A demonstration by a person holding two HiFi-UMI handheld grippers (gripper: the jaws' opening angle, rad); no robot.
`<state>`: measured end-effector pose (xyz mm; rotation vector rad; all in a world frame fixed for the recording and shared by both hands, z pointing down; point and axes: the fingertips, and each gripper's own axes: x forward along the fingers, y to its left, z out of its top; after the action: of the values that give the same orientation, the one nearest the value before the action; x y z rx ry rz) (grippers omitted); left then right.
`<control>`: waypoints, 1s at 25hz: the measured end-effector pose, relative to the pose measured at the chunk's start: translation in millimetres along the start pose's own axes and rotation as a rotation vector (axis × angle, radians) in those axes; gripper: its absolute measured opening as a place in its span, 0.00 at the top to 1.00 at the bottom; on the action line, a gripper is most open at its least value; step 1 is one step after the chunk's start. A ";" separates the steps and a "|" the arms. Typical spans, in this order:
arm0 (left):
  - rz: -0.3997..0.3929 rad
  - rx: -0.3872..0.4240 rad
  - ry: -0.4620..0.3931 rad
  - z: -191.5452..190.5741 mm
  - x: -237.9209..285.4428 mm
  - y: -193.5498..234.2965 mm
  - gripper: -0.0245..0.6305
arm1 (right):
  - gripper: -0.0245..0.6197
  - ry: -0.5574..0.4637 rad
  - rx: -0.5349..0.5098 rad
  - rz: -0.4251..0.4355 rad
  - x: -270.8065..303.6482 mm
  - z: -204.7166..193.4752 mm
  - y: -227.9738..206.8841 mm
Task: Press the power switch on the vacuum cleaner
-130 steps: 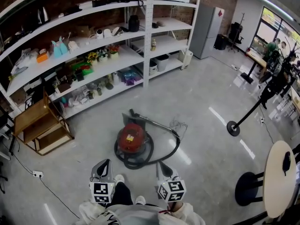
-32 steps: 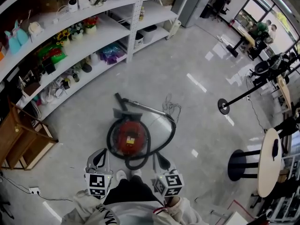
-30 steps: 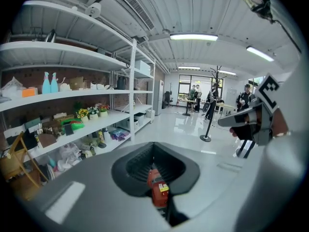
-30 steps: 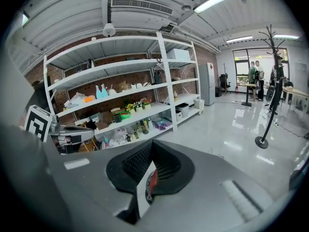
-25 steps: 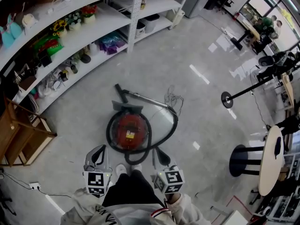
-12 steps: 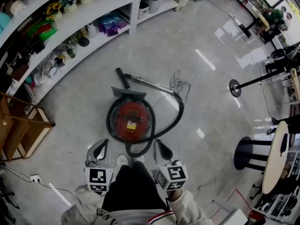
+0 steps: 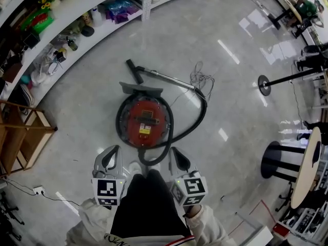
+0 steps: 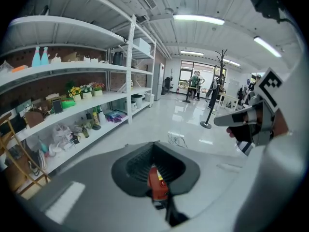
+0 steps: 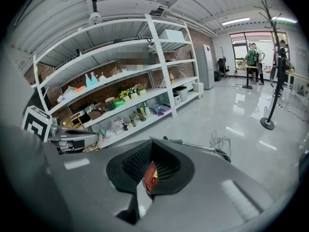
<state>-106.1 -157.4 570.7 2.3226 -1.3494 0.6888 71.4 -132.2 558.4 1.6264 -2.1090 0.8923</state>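
The red round vacuum cleaner (image 7: 143, 123) stands on the grey floor, just ahead of the person's feet. Its black hose (image 7: 197, 122) loops around it, and its floor nozzle (image 7: 141, 88) and wand lie beyond. My left gripper (image 7: 113, 149) hangs shut at the vacuum's near left, apart from it. My right gripper (image 7: 172, 150) hangs shut at its near right, close to the hose loop. In the left gripper view, a sliver of the red vacuum (image 8: 155, 183) shows through the slit of the left gripper (image 8: 160, 197). The right gripper view shows the same red body (image 9: 150, 177).
White shelves (image 7: 77, 40) full of small items run along the upper left. A wooden rack (image 7: 20, 137) and a power strip (image 7: 38, 190) are at the left. A loose cord (image 7: 200, 78) lies past the vacuum. A round table (image 7: 307, 173), a stool and a black stand (image 7: 266, 86) are on the right.
The person has walked up to the vacuum and the head view has tilted down, so the vacuum now sits close below the grippers. Both grippers stay shut and low.
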 end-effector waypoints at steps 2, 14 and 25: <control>-0.003 -0.004 0.004 -4.9 7.4 -1.4 0.96 | 0.96 0.008 0.001 0.003 6.0 -6.2 -1.7; -0.003 -0.066 0.029 -39.7 47.0 -3.9 0.96 | 0.96 0.060 -0.007 0.009 43.8 -44.0 -8.2; 0.003 -0.074 0.073 -80.8 64.1 3.0 0.96 | 0.96 0.127 -0.006 0.029 80.8 -84.6 -6.4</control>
<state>-100.0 -160.3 673.7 2.2161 -1.3236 0.7057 44.3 -137.8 672.3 1.4989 -2.0510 0.9708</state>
